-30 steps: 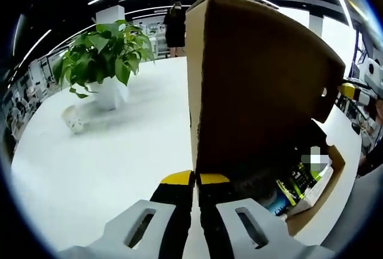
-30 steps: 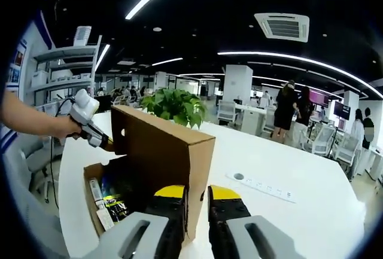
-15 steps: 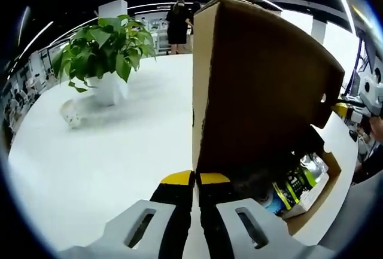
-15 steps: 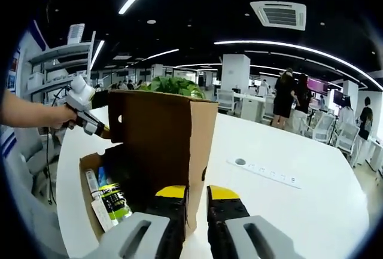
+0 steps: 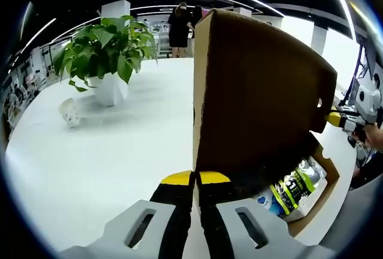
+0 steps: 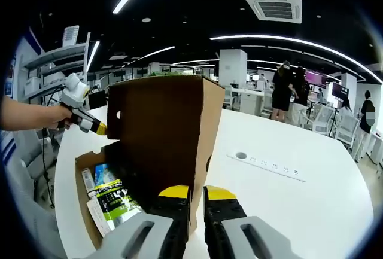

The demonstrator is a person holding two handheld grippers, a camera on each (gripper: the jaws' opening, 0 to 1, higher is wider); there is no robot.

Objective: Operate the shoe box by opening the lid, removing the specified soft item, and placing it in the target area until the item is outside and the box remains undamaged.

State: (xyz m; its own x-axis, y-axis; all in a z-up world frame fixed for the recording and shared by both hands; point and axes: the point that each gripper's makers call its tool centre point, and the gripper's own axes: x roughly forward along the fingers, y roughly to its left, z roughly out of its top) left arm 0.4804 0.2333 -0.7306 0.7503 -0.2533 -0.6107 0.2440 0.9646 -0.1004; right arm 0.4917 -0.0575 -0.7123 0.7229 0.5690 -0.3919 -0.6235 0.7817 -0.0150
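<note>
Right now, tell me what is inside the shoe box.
Inside the shoe box, printed packets in green, black and blue lie along the exposed side. The raised lid covers the remaining interior, so no soft item can be confirmed.

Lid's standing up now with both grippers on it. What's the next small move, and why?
Probably let the right gripper release the lid and reach into the shoe box for the soft item. The lid stands upright, the packets lie exposed, and the left gripper alone could hold it.
</note>
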